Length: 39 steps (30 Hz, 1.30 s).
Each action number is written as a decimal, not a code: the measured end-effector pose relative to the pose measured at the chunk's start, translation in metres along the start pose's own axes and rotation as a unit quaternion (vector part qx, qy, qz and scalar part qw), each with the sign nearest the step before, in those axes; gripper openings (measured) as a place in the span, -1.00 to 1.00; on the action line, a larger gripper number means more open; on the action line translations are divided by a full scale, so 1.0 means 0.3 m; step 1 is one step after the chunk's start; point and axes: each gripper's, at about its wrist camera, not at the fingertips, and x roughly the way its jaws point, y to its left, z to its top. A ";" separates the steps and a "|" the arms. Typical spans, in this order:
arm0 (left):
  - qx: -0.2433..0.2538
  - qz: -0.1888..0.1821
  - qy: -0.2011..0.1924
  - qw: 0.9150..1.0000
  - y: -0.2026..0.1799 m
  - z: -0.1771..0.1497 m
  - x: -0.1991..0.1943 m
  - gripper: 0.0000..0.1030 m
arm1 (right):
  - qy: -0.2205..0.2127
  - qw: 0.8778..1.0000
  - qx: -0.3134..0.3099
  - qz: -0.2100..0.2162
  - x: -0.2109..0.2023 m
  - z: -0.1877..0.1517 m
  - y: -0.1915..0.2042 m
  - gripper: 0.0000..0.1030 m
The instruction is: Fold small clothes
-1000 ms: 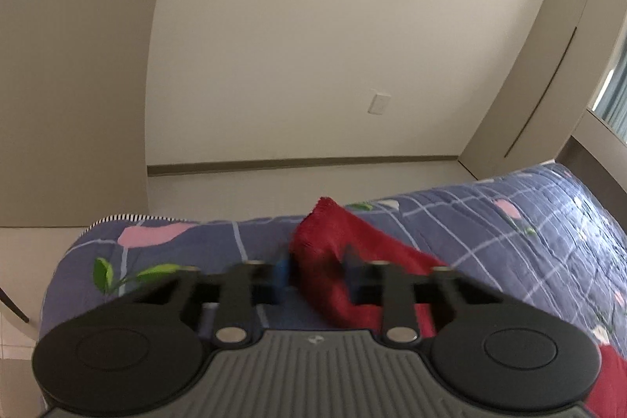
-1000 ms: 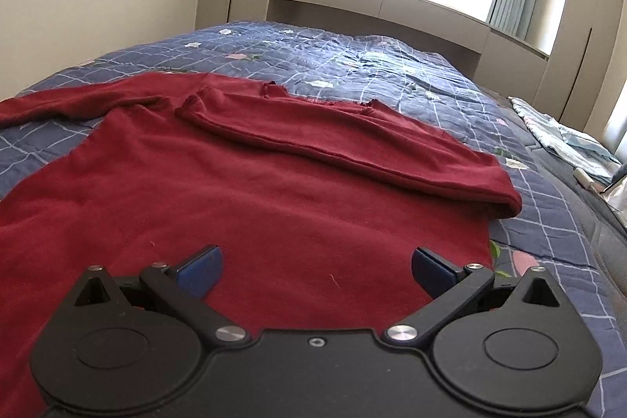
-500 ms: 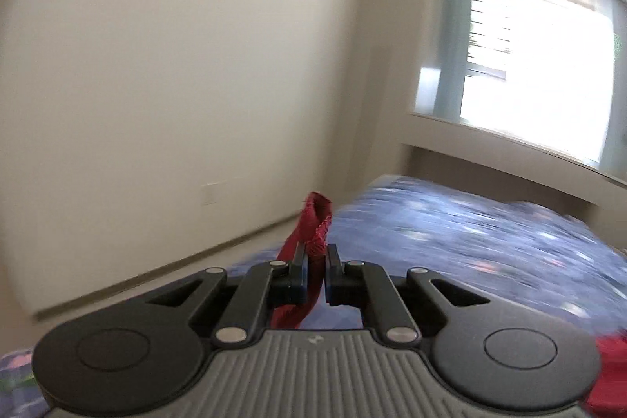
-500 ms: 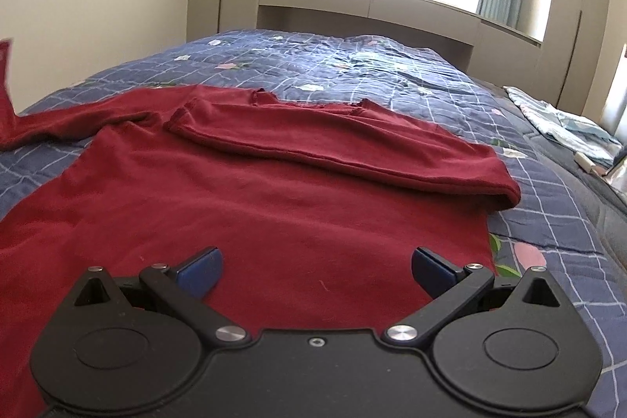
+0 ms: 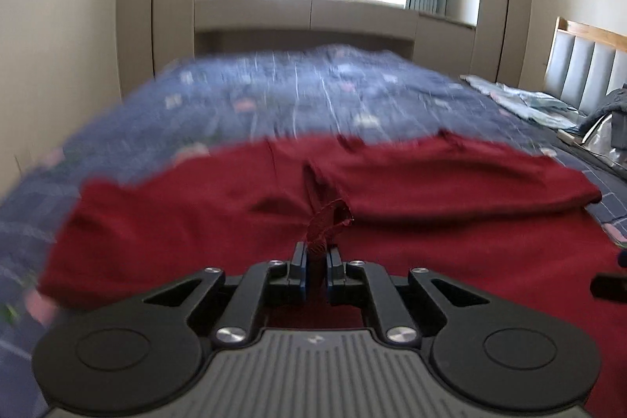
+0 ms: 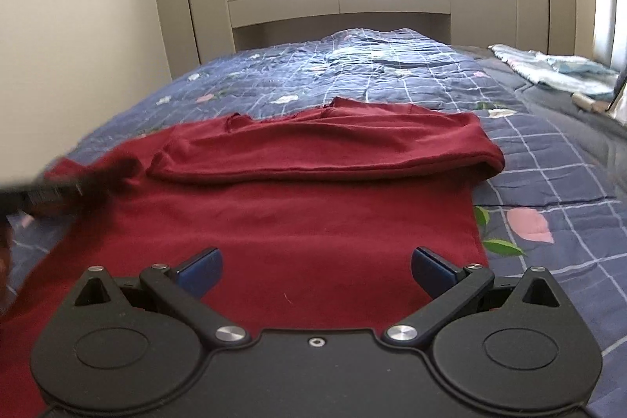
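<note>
Red sleeve cuff in left gripper

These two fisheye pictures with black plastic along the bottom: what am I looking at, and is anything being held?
Each picture comes from a camera mounted on a hand-held gripper that a person carries, one per hand, looking forward along its two fingers. The black shape at the bottom is the gripper itself.

The left view shows the left hand-held gripper pinching the cuff of a sleeve of the red top; its jaws are just easing open, cloth between them.

The right view shows the right hand-held gripper open and empty above the same top, which lies on a blue floral quilt. One sleeve is already folded across. Pale clothes lie farther right.
</note>
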 end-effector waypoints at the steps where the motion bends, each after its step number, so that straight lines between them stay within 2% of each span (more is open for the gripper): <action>1: -0.005 0.001 0.007 1.000 0.001 -0.023 0.007 -0.78 | -0.002 1.000 0.005 0.005 0.002 0.004 -0.003 0.97; 2: -0.010 -0.001 0.012 1.000 0.012 -0.034 0.007 -0.74 | -0.003 1.000 0.007 0.010 0.006 0.010 -0.003 0.93; 3: -0.015 -0.005 0.013 1.000 0.023 -0.028 0.016 -0.53 | -0.004 1.000 0.007 0.017 0.012 0.018 0.001 0.89; 4: -0.021 -0.012 0.012 1.000 0.023 -0.029 0.007 -0.06 | -0.004 1.000 0.007 0.025 0.019 0.027 0.006 0.87; 6: -0.032 -0.011 -0.001 0.999 0.037 -0.020 -0.022 0.53 | -0.003 0.999 0.008 0.049 0.044 0.054 0.020 0.78; 7: -0.035 -0.009 -0.013 0.999 0.040 -0.016 -0.047 0.59 | 0.000 0.998 0.010 0.067 0.064 0.072 0.032 0.73; 10: -0.035 -0.010 -0.017 0.999 0.060 -0.005 -0.083 0.62 | 0.022 0.992 0.017 0.121 0.144 0.125 0.086 0.49; 14: -0.050 0.023 -0.017 0.998 0.117 -0.017 -0.144 0.76 | 0.062 0.979 0.011 0.192 0.271 0.180 0.194 0.13; 20: -0.074 0.090 -0.009 0.993 0.242 -0.052 -0.209 0.88 | 0.113 0.965 -0.020 0.234 0.428 0.213 0.375 0.07; 22: -0.087 0.102 -0.008 0.991 0.285 -0.064 -0.221 0.89 | 0.121 0.964 -0.024 0.235 0.454 0.212 0.416 -0.03; 23: -0.094 0.107 -0.007 0.990 0.305 -0.068 -0.228 0.89 | 0.121 0.964 -0.032 0.233 0.460 0.213 0.438 -0.30; 24: -0.101 0.111 -0.006 0.989 0.324 -0.072 -0.233 0.89 | 0.119 0.965 -0.042 0.230 0.459 0.211 0.456 -0.68; 25: -0.106 0.115 -0.006 0.988 0.338 -0.076 -0.234 0.89 | 0.118 0.965 -0.051 0.229 0.455 0.216 0.471 -0.80; 27: -0.113 0.120 -0.008 0.986 0.360 -0.081 -0.235 0.90 | 0.111 0.963 -0.058 0.237 0.443 0.239 0.494 -0.86; 31: -0.123 0.118 -0.009 0.985 0.377 -0.070 -0.215 0.90 | 0.079 0.958 -0.062 0.270 0.395 0.392 0.523 -0.88; 36: -0.134 0.112 -0.016 0.984 0.358 0.000 -0.144 0.90 | 0.040 0.941 -0.039 0.334 0.332 0.723 0.589 -0.88; 39: -0.150 0.110 -0.023 0.982 0.339 0.068 -0.075 0.89 | 0.008 0.935 -0.040 0.352 0.292 0.909 0.644 -0.88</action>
